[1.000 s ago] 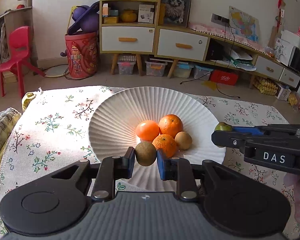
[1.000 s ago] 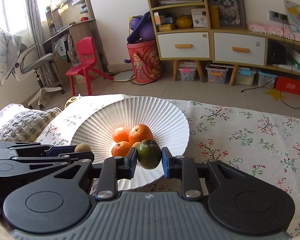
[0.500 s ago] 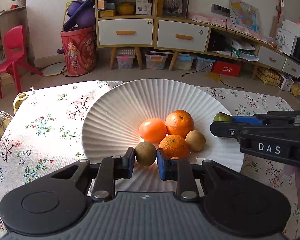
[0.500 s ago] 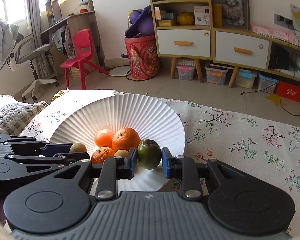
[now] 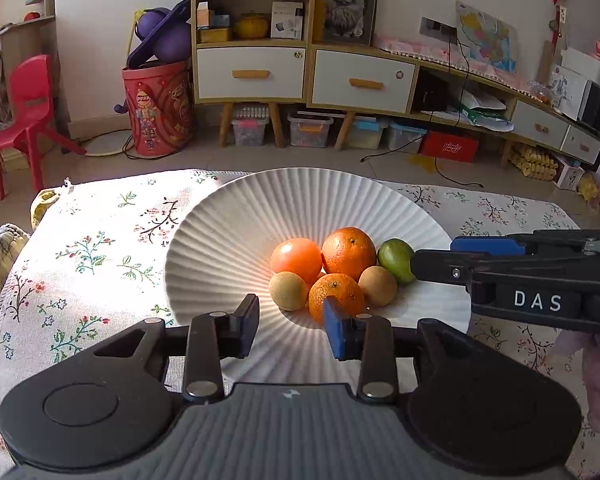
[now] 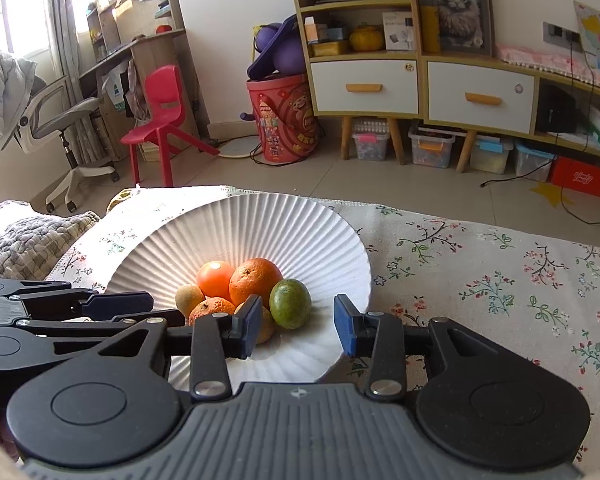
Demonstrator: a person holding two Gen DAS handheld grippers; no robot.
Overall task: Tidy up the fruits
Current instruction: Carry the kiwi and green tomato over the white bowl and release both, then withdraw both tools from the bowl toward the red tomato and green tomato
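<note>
A white ribbed plate (image 5: 228,236) (image 6: 320,236) sits on the floral cloth and holds several fruits in a cluster: a smooth orange-red fruit (image 5: 296,260) (image 6: 215,278), a large orange (image 5: 349,253) (image 6: 256,282), a small orange (image 5: 336,296) (image 6: 212,309), two brown round fruits (image 5: 288,290) (image 5: 378,285) and a green fruit (image 5: 396,260) (image 6: 290,303). My left gripper (image 5: 290,322) is open and empty just in front of the left brown fruit. My right gripper (image 6: 296,326) is open and empty just in front of the green fruit; it also shows in the left wrist view (image 5: 436,264).
The floral tablecloth (image 5: 100,256) (image 6: 500,280) covers the table around the plate. A knitted grey blanket (image 6: 28,240) lies at the left edge. Beyond the table are a red chair (image 6: 160,120), a red bin (image 5: 158,108) and wooden cabinets (image 5: 308,76).
My left gripper opened and let go of the brown fruit, which now lies in the plate. My right gripper opened and let go of the green fruit, now lying beside the large orange.
</note>
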